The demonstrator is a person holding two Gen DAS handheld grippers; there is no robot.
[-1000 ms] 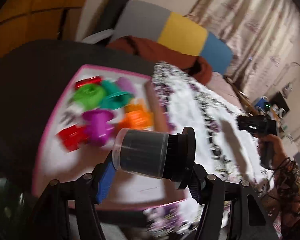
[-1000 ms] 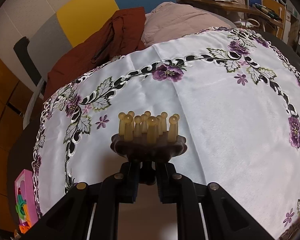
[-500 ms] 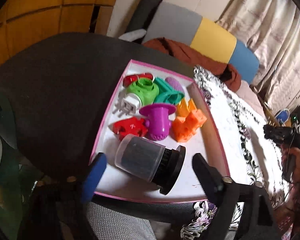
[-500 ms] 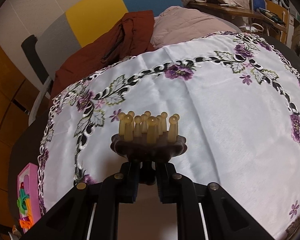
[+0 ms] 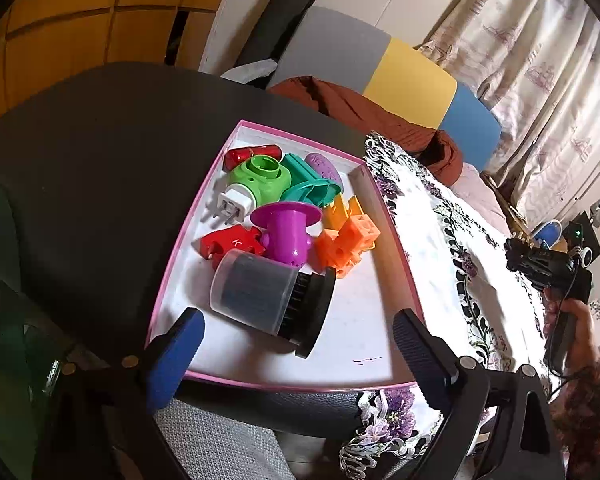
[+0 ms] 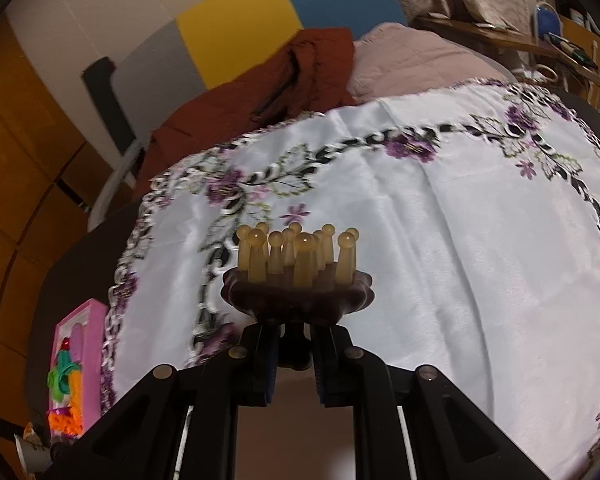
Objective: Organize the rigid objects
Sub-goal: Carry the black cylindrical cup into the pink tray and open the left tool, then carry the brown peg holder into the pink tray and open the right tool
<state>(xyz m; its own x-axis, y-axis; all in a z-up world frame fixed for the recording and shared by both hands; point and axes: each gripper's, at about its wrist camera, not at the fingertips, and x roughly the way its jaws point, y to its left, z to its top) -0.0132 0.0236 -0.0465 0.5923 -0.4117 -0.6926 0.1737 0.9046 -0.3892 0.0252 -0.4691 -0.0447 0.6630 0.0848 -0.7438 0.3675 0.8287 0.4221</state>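
— Holding anything in your left gripper (image 5: 296,332) right now?

— Nothing. Its jaws have just been opening and are standing wide apart, and the brush (image 5: 274,302) is lying on its side between them in the pink tray (image 5: 384,208), clear of both pads. Its clear cap is pointing toward the red block (image 5: 230,242) and its black base toward the tray's bare half.

— And what is sitting beside it?

— The purple spool (image 5: 286,232) is touching or nearly touching the cap, with the orange cubes (image 5: 346,244), the green ring (image 5: 262,176) and the white plug (image 5: 232,206) crowding the far end.

— Your right gripper (image 6: 294,360)?

— It is clamping tight on the stem of a dark massager (image 6: 298,292), pegs pointing away from me, and I am holding it above the flowered cloth (image 6: 440,240). The tray is showing at the cloth's left edge.
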